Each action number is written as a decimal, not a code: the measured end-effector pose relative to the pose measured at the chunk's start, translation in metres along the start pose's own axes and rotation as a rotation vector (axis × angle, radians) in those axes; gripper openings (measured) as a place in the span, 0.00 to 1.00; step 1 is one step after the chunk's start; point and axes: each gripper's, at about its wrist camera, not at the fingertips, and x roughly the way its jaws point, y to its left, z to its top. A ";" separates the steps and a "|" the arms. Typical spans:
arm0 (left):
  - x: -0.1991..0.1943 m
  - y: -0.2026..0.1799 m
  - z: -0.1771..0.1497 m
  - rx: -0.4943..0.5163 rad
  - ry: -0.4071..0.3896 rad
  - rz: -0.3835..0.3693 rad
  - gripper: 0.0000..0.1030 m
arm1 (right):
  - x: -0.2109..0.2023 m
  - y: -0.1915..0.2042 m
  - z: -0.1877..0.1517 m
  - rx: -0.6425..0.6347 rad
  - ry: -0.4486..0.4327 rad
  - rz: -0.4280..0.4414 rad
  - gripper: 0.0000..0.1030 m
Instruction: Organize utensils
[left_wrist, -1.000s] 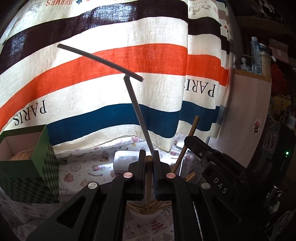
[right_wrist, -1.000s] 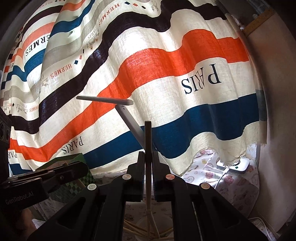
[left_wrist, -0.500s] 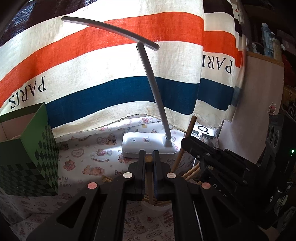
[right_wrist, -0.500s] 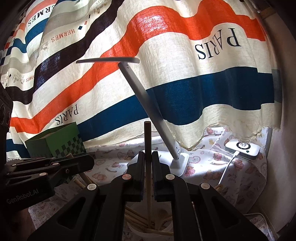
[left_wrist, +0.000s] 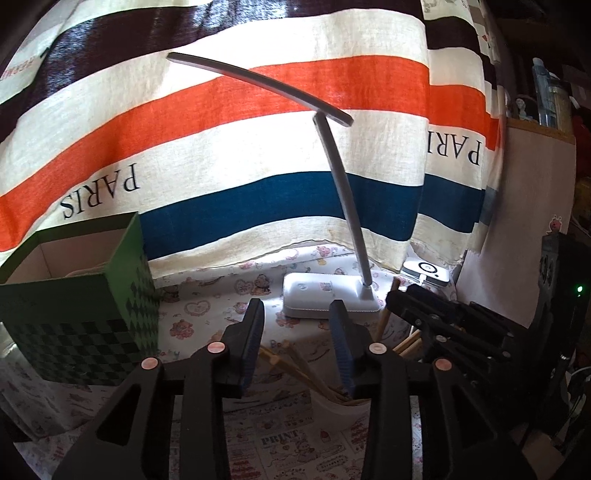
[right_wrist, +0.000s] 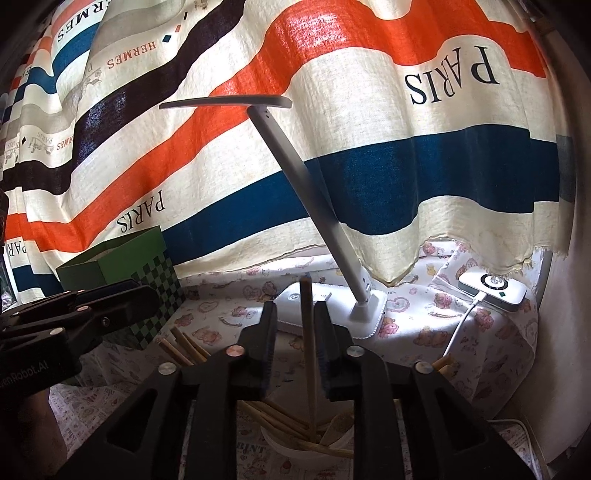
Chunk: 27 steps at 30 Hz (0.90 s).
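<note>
A white cup (right_wrist: 275, 445) below both grippers holds several wooden chopsticks (right_wrist: 273, 419) and a wooden spoon (right_wrist: 338, 424). My left gripper (left_wrist: 297, 314) is open and empty above the cup (left_wrist: 332, 410), whose chopsticks (left_wrist: 295, 363) lean out toward it. My right gripper (right_wrist: 295, 314) is open; one upright chopstick (right_wrist: 307, 332) stands loose between its jaws with its lower end in the cup. The right gripper shows at the right of the left wrist view (left_wrist: 436, 314), and the left gripper at the left of the right wrist view (right_wrist: 85, 306).
A green checkered box (left_wrist: 85, 317) stands at the left, also seen in the right wrist view (right_wrist: 122, 269). A white desk lamp (left_wrist: 328, 295) stands behind the cup. A striped curtain (left_wrist: 258, 166) hangs at the back. A white charger (right_wrist: 493, 290) with a cable lies at the right.
Both grippers have opened. The left let go of its chopstick, which dropped into the cup; the right released its chopstick, which now stands loose between the jaws.
</note>
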 end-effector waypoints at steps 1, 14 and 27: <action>-0.005 0.004 -0.001 0.003 -0.011 0.025 0.40 | -0.004 0.000 0.001 0.004 -0.009 0.003 0.35; -0.086 0.050 -0.039 -0.022 -0.182 0.258 0.82 | -0.068 0.038 -0.004 -0.037 -0.110 0.048 0.72; -0.113 0.070 -0.111 -0.009 -0.162 0.301 0.99 | -0.093 0.044 -0.057 -0.012 -0.153 -0.009 0.87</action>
